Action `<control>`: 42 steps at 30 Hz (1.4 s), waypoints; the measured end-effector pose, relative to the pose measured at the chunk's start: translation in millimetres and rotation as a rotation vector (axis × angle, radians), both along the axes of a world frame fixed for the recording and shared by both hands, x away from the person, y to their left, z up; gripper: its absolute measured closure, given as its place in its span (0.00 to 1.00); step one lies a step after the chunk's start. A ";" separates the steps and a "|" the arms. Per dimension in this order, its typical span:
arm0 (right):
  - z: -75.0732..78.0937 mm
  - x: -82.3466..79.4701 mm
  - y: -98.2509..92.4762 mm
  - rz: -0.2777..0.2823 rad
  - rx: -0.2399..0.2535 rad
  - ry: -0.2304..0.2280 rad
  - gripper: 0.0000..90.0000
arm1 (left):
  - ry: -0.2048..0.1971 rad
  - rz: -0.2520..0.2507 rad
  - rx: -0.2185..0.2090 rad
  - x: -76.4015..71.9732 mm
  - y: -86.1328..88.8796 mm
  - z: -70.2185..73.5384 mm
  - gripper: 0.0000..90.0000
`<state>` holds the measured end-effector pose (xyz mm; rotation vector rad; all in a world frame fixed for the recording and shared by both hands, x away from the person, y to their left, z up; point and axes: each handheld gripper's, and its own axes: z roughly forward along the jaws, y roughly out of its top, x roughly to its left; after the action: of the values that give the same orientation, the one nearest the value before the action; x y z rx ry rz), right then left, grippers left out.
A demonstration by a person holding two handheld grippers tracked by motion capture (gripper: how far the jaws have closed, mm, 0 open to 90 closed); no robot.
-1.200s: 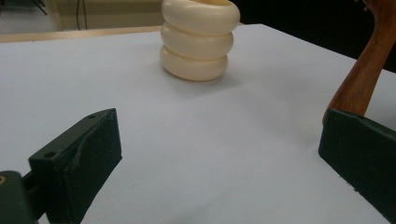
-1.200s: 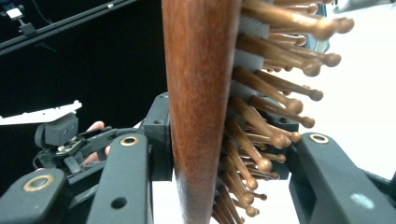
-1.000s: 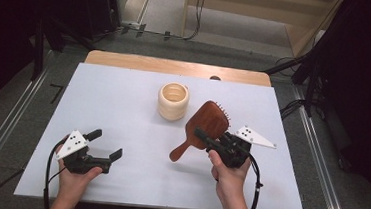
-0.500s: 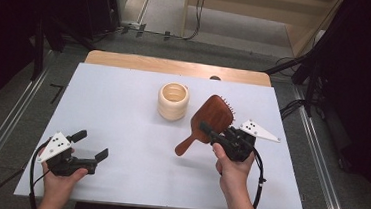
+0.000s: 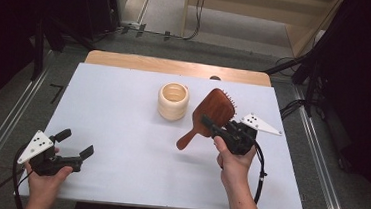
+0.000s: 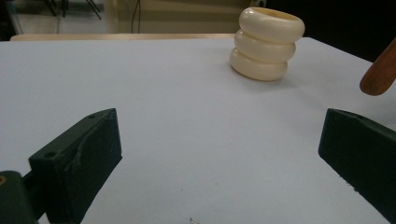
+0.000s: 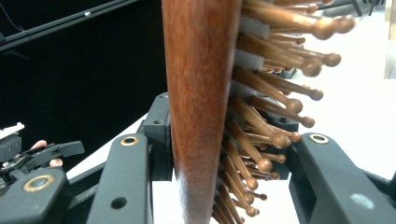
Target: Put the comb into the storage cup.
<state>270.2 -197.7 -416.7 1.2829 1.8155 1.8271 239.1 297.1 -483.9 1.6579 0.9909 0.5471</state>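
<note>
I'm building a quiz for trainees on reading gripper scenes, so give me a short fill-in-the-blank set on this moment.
1. The right gripper is shut on a wooden ____.
2. The cream holder is built like ____ stacked rings.
3. The left gripper has its jaws ____, with nothing between them.
4. In the high view, the cream holder stands to the ____ of the hairbrush.

Missing words: hairbrush; three; open; left

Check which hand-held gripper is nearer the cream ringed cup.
Right. The right hand-held gripper, clamped on the wooden hairbrush, sits just beside the cream ringed cup. The left hand-held gripper is open, far back at the table's near-left corner.
</note>
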 end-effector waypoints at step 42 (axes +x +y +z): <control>26.9 45.4 -1.6 -0.014 0.031 -0.028 0.60 | -0.008 -0.001 -0.017 -2.8 1.0 -10.1 0.00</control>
<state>315.6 -199.3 -389.8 1.2718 1.7659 1.8636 236.3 298.2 -494.0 1.6400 0.9863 0.5425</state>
